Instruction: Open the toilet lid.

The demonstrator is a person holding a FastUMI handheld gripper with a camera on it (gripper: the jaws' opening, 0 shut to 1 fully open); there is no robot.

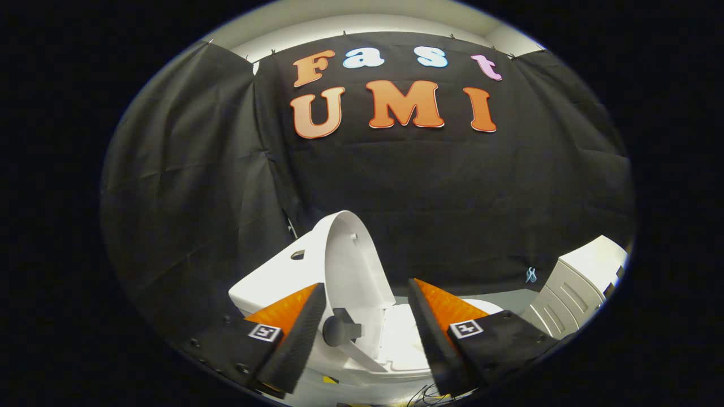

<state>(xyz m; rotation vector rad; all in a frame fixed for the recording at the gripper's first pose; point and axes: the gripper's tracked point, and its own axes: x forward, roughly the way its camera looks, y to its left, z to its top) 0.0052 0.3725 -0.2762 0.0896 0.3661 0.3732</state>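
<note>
Toilet lid (353, 265) stands raised, task looks nearly done; gripper (366, 316) spread wide, holding nothing, just before it.

One toilet (266, 282) stands just beyond the gripper (366, 322), with one lid (353, 265) raised upright on it and one seat (404, 339) lying flat below, and one round hole (297, 255) shows in the top of its tank on the left. One gripper is in view with two fingers (300, 333), held apart with nothing between their pads, and each finger carries one square black-and-white marker (264, 332), two in all. One white ribbed cabinet (571, 294) stands at the far right, and one small pale clip (530, 275) hangs on the cloth wall (452, 198) beside it.
</note>
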